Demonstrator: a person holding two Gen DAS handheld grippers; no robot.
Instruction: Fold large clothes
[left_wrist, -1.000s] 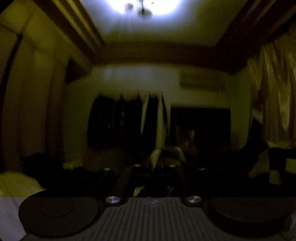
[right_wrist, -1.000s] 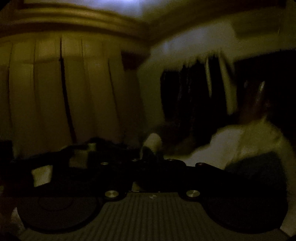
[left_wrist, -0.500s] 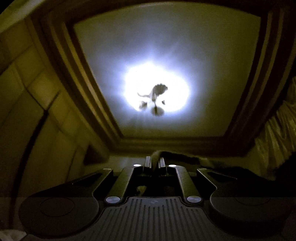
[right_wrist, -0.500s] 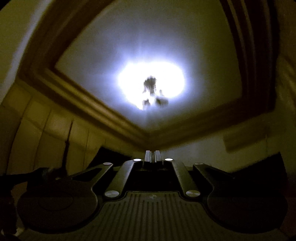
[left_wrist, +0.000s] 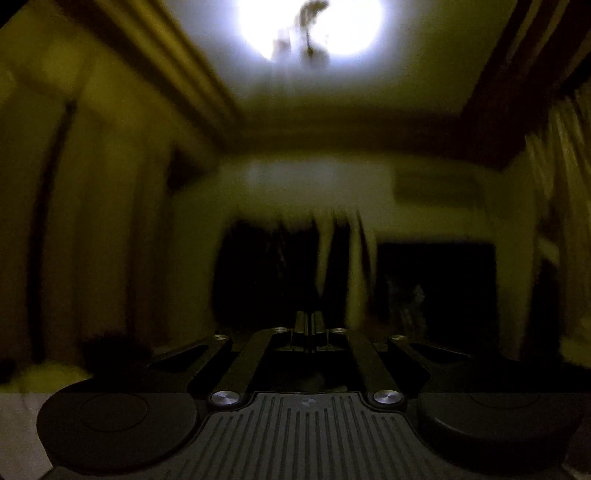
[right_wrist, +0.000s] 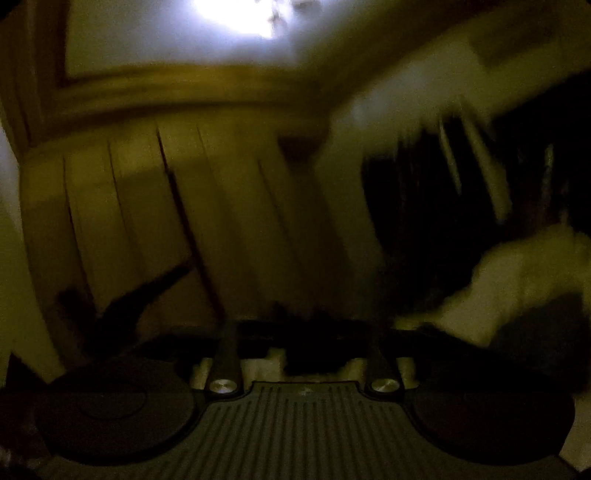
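The room is dark and both views are motion-blurred. In the left wrist view my left gripper has its two fingers pressed together, and I see nothing between them. In the right wrist view my right gripper has its linkage arms spread wide; the fingertips are lost in dark blur. A dark ragged shape, possibly cloth, lies across the space between the arms. A pale garment or bedding shows at the right, its shape unclear.
A bright ceiling lamp is overhead. Dark clothes hang on a far wall beside a dark opening. Pale curtains fill the right wrist view. A pale surface lies at the lower left.
Both grippers have tilted down from pointing at the ceiling lamp to facing the room. The right gripper's arms have spread from shut to wide. The left stays shut.
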